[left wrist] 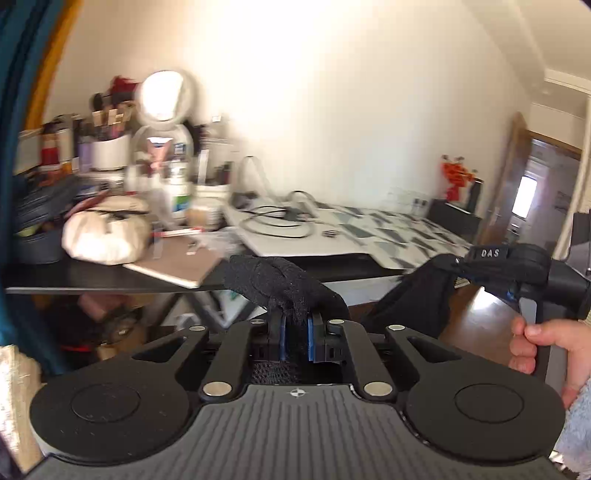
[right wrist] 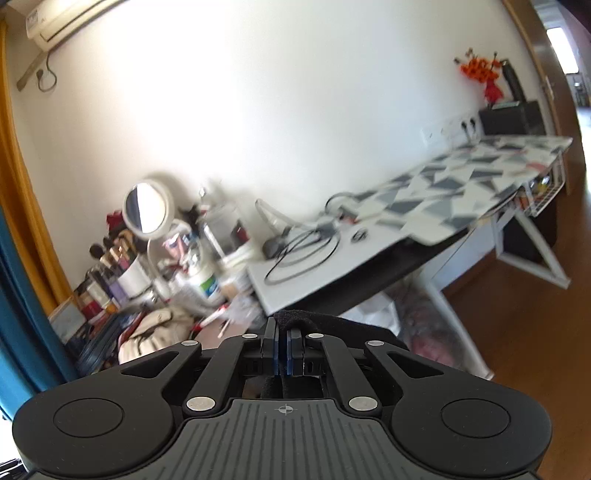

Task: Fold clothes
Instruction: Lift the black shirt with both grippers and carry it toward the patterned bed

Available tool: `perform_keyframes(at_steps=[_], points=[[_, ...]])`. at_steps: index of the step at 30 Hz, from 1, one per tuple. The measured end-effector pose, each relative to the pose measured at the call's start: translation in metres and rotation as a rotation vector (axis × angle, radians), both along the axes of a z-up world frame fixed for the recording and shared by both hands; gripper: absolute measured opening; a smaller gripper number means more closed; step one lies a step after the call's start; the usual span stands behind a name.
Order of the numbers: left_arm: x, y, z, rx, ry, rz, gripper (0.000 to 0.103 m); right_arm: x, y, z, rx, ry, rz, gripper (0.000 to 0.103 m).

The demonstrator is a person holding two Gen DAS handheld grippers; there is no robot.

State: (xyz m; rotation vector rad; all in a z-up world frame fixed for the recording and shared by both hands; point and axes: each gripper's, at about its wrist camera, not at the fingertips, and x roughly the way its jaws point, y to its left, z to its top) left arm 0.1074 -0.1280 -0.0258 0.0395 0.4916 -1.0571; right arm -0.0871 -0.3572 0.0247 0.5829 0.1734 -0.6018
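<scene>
Both grippers' fingers clamped on black garment (left wrist: 280, 280) (held aloft), left gripper (left wrist: 295, 332), right gripper (right wrist: 282, 350)

A cream wall (right wrist: 280, 110) stands behind a long desk (right wrist: 332, 284). On the desk's left end crowd bottles, brushes and a round mirror (right wrist: 144, 207); on its right lies a patterned mat (right wrist: 461, 188). Beyond the desk's far end a wooden door (left wrist: 508, 184) stands open. Below the desk is brown wooden floor (right wrist: 532, 332). An air conditioner (right wrist: 62, 18) hangs high above the desk's left end.
</scene>
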Motion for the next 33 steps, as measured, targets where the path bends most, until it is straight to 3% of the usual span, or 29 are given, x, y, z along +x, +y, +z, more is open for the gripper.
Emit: perform_keyframes(at_steps=[6, 11, 19, 26, 33], points=[[-0.1, -0.094, 0.02, 0.0, -0.007, -0.071, 0.011, -0.134, -0.074, 0.026, -0.042, -0.066, -0.018, 0.003], [-0.183, -0.183, 0.023, -0.008, -0.012, -0.185, 0.011, -0.246, -0.142, 0.037, -0.052, -0.101, -0.071, 0.003], [-0.265, -0.3, 0.02, -0.066, 0.058, -0.36, 0.011, -0.401, -0.227, 0.054, -0.101, -0.099, -0.247, 0.003], [-0.303, -0.383, 0.014, -0.082, 0.055, -0.504, 0.011, -0.471, -0.278, 0.057, -0.167, -0.098, -0.385, 0.003], [-0.306, -0.478, 0.0, -0.089, 0.106, -0.6, 0.011, -0.489, -0.357, 0.055, -0.203, -0.079, -0.475, 0.003]])
